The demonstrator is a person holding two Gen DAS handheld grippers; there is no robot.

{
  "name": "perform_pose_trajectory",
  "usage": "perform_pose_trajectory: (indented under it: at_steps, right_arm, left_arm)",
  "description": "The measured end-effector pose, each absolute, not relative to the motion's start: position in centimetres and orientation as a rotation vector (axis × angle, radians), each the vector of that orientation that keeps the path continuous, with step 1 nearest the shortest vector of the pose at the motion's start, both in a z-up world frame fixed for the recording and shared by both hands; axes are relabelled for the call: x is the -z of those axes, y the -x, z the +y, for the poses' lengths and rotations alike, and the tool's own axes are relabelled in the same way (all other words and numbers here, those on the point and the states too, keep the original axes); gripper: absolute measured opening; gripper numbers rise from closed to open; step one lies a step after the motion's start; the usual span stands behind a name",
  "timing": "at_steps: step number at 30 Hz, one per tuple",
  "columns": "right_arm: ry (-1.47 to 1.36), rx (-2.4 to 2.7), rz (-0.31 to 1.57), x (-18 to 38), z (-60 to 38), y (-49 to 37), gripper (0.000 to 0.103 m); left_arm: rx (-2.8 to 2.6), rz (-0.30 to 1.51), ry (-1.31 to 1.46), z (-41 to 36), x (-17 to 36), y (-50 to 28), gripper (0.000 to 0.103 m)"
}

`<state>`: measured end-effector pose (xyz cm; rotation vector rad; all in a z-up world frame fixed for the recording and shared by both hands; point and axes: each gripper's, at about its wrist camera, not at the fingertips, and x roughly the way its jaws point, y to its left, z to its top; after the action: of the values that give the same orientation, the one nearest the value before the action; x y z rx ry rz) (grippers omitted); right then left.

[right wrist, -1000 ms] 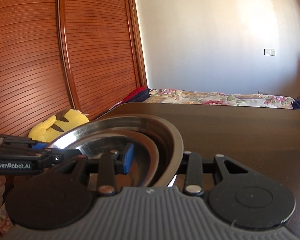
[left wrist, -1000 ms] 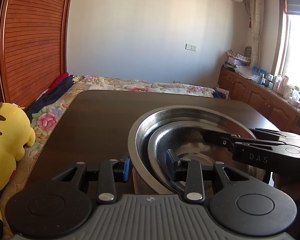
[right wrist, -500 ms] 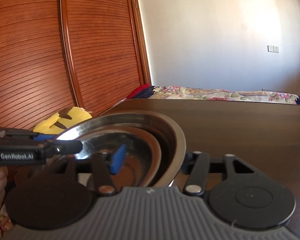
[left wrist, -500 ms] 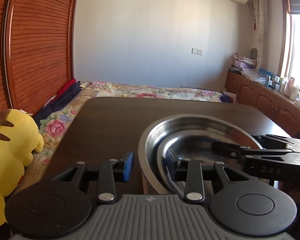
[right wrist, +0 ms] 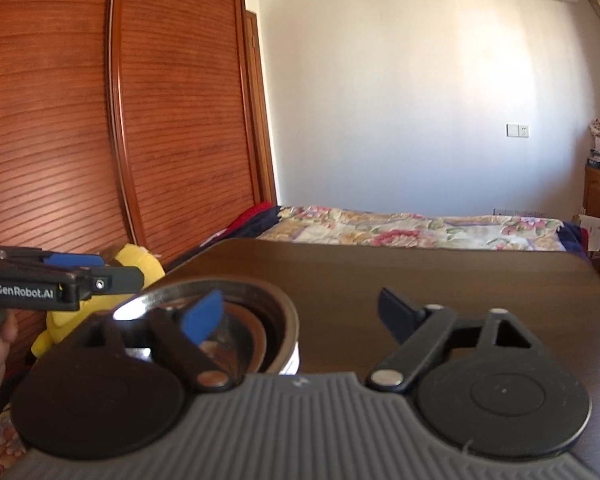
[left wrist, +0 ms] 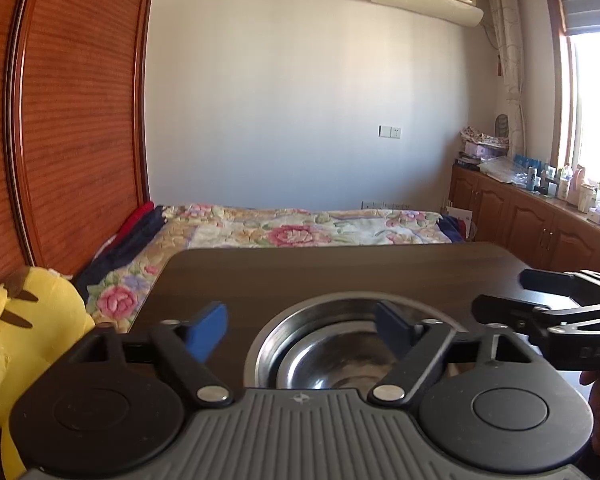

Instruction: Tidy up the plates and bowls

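My left gripper [left wrist: 300,330] and right gripper [right wrist: 300,312] both hang released, jaws wide. The nested steel bowls [left wrist: 340,356] sit stacked at 6 o'clock on the table [left wrist: 340,268], I judge to save space.

We see silver steel nested bowls [left wrist: 324,364] centre-bottom on the dark brown wooden table [left wrist: 340,272], a yellow plush toy [left wrist: 24,336] lower left, and a floral-patterned bedspread [left wrist: 300,228] mid-frame.
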<state>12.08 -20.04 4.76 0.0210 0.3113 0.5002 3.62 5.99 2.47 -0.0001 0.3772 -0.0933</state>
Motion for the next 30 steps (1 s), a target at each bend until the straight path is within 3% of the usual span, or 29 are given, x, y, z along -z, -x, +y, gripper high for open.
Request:
perform_pose_trajectory:
  at_steps: [3,16,30]
  right_arm:
    - [-0.031,-0.490,0.286,-5.6,-21.1,-11.3,0.102]
    - [0.016,-0.428,0.208,-8.5,-23.3,-8.7,0.103]
    - [-0.004,-0.320,0.240,-7.5,-24.4,-7.7,0.103]
  left_arm:
    - [0.091,0.349,0.000,5.5,-3.2,-3.1,0.103]
    - [0.044,0.327,-0.032,3.6,-5.3,-1.6,0.103]
    - [0.059,0.350,-0.022,2.6,-4.1,-0.2,0.103]
